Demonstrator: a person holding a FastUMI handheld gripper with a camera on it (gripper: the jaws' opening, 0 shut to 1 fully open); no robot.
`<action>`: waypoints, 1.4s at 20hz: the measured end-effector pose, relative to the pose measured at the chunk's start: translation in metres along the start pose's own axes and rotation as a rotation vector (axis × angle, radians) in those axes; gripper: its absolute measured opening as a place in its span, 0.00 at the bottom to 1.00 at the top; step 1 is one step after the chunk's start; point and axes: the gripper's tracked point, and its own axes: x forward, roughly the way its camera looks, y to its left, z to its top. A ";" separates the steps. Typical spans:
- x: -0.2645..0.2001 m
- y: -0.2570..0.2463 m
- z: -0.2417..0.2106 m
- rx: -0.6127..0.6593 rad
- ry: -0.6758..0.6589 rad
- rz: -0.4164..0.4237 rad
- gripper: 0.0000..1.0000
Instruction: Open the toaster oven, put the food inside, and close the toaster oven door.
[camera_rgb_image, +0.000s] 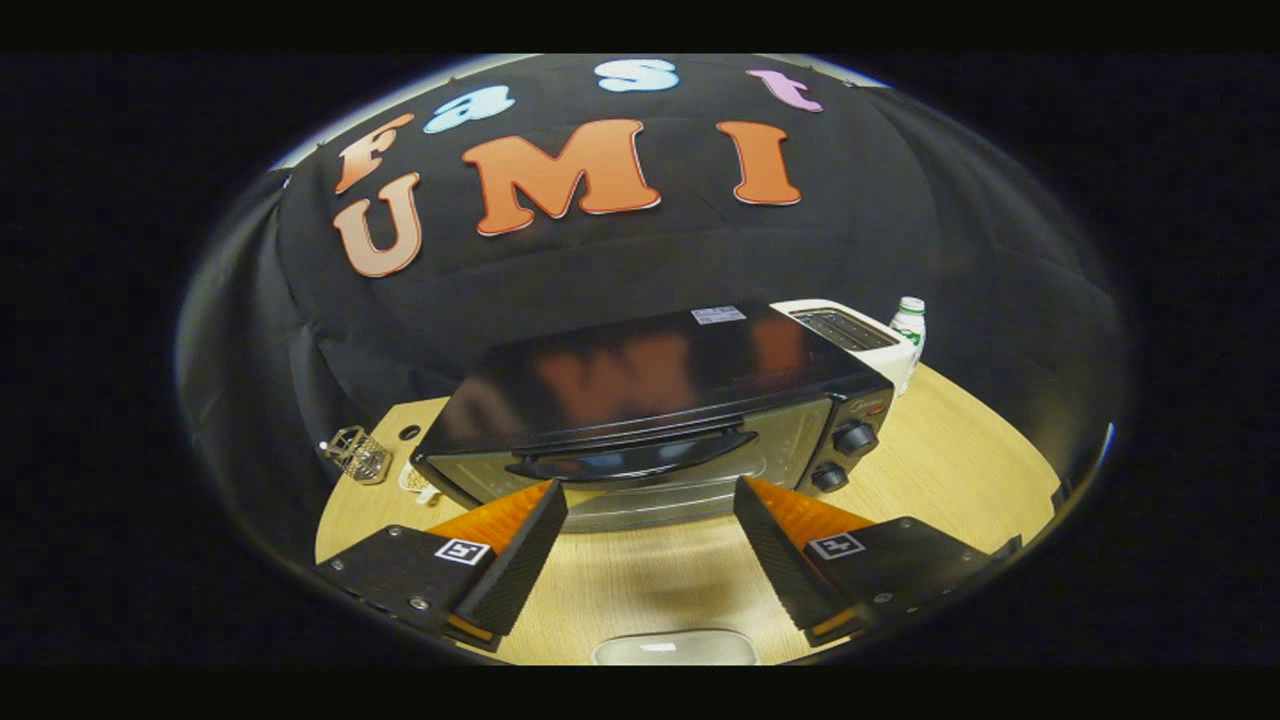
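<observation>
Squarely ahead of the wide-open, empty tongs (650, 530), the toaster oven (660, 410) sits on the bench (960, 460), door shut. Rigid, heavy-looking metal w/ glass front; likely best hold: the curved door handle (632, 458), center.

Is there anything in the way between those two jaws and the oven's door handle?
Nothing visible. The gripper is open, and the toaster oven sits just ahead with its door shut; only bare table lies before the handle.
</observation>
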 end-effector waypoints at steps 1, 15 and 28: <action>-0.002 -0.002 0.003 -0.001 -0.006 -0.006 0.99; -0.070 0.001 0.054 0.016 -0.165 -0.038 0.99; -0.147 0.019 0.122 -0.030 -0.300 -0.043 0.99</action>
